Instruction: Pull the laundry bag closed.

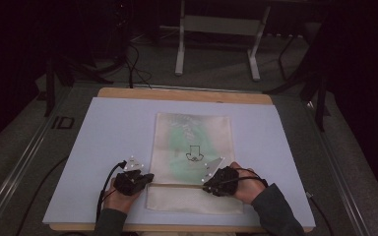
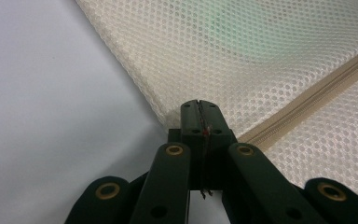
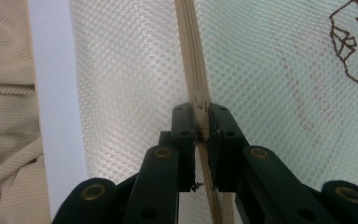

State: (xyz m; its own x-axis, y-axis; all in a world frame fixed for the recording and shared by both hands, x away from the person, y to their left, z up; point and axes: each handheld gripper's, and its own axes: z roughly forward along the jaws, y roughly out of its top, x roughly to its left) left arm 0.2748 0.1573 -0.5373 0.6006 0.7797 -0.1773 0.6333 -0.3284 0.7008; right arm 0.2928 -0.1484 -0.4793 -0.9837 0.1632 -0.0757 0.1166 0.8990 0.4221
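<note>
A cream mesh bag point(image 1: 193, 147) lies flat on the pale board point(image 1: 108, 132), with something green point(image 1: 179, 140) showing through it and a dark outline drawing point(image 1: 194, 153) on its front. A tan zipper point(image 1: 177, 185) runs across the bag near its front end. My left gripper point(image 1: 146, 178) is shut, its tips point(image 2: 199, 105) pinching the bag's left edge where the zipper point(image 2: 307, 105) ends. My right gripper point(image 1: 205, 183) sits on the zipper line point(image 3: 189, 46), jaws closed on the zipper pull point(image 3: 201, 105). The drawing point(image 3: 352, 44) lies just beyond it.
The board rests on a wooden table point(image 1: 187, 94). A white metal frame point(image 1: 216, 29) and cables point(image 1: 135, 64) stand on the floor behind. Beige knitted clothing point(image 3: 2, 116) shows past the board's near edge. Bare board lies left and right of the bag.
</note>
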